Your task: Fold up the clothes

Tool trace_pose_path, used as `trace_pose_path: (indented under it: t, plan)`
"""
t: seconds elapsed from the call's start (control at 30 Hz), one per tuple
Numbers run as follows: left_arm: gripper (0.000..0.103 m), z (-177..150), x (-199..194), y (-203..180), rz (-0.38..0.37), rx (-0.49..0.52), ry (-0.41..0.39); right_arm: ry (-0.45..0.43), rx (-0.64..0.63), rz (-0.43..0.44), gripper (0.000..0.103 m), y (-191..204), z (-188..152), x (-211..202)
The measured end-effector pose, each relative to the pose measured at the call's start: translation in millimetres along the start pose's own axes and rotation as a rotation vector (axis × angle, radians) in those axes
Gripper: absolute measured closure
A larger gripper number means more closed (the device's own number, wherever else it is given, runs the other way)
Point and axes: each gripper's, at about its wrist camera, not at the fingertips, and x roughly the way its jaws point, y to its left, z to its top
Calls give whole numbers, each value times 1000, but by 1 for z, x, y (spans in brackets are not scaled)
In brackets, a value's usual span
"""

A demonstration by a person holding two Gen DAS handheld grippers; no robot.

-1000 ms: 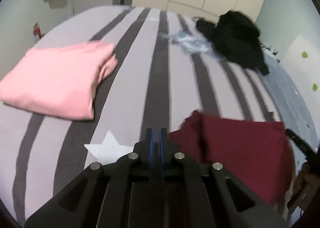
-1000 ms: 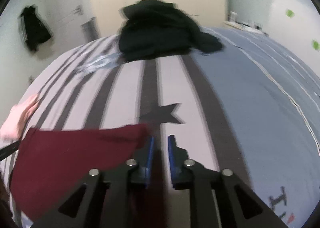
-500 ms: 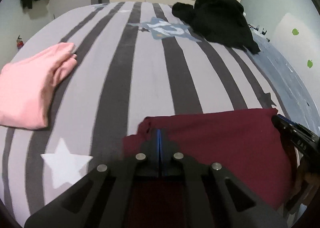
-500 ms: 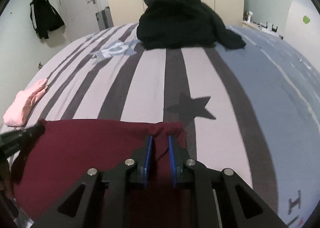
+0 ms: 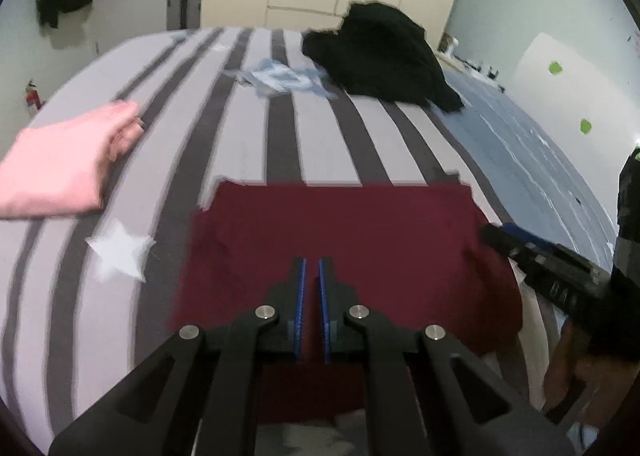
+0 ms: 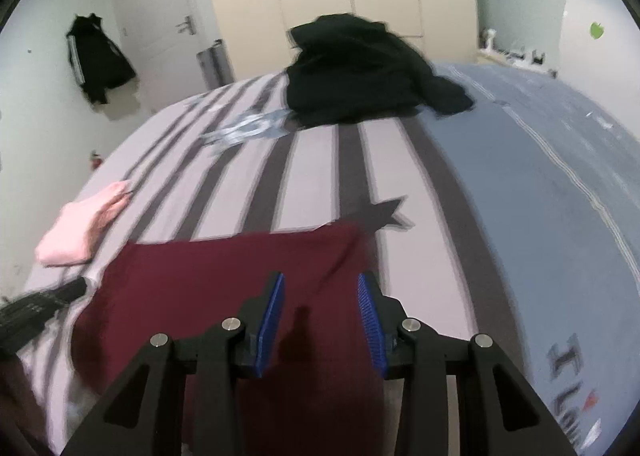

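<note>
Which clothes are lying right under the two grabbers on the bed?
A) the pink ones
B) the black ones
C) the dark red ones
C: the dark red garment lies spread flat on the striped bed beneath both grippers, while the folded pink garment sits off to the left and the black pile lies at the far end.

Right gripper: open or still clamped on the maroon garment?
Open. In the right wrist view the right gripper shows a wide gap between its blue pads, with the maroon garment lying flat on the striped bed beneath them.
</note>
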Motion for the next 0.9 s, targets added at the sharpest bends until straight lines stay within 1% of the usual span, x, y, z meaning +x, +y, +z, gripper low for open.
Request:
trace_pose_path:
  t: [0.07, 0.17, 0.2, 0.27, 0.37, 0.43, 0.5, 0.53, 0.57, 0.6, 0.63, 0.67, 0.7, 0.73, 0.77, 0.8, 0.83, 0.87, 0.9]
  plan:
    - [100, -11, 6, -6, -4, 5, 17, 18, -19, 19, 72, 11, -10, 1]
    - [101, -19, 16, 3, 18, 10, 24, 24, -44, 16, 79, 6, -18, 5]
    - [101, -20, 13, 8, 17, 11, 20, 26, -53, 15, 90, 5, -20, 7]
    - [101, -20, 5, 18, 16, 7, 12, 31, -70, 13, 103, 2, -25, 10]
    - [101, -19, 0, 36, 16, 4, 7, 37, -95, 9, 103, -2, -32, 14]
    - [101, -19, -4, 39, 12, 14, 9, 42, -112, 7, 103, -5, -37, 17]
    - [101, -17, -8, 41, 10, 4, 5, 37, -114, -12, 103, -10, -35, 15]
    - [101, -15, -10, 42, 13, -4, 2, 35, -108, -20, 103, -14, -33, 13]
    - [101, -13, -12, 45, 33, -13, -1, 31, -93, -27, 103, -20, -31, 9]
    - [89, -11, -15, 49, 61, -37, -6, 30, -75, -36, 103, -25, -30, 7]
    - [82, -10, -18, 56, 77, -72, -12, 33, -58, -45, 103, -31, -30, 6]
    - [69, -8, -21, 66, 83, -125, -14, 40, -46, -49, 103, -35, -30, 5]
    - [56, -7, -23, 76, 84, -171, -11, 49, -38, -49, 100, -38, -30, 4]
    - [51, -7, -25, 82, 87, -202, -8, 55, -30, -53, 95, -40, -29, 2]
    - [44, -8, -28, 87, 97, -224, -7, 59, -22, -61, 82, -41, -28, -1]
    - [42, -9, -30, 89, 95, -236, -1, 64, -11, -66, 66, -43, -27, -3]
    - [41, -10, -32, 89, 84, -242, 6, 69, 3, -70, 59, -46, -27, -6]
    - [40, -12, -34, 89, 74, -249, 14, 75, 32, -66, 48, -49, -26, -8]
    - [40, -13, -35, 90, 64, -255, 22, 81, 71, -57, 45, -54, -26, -11]
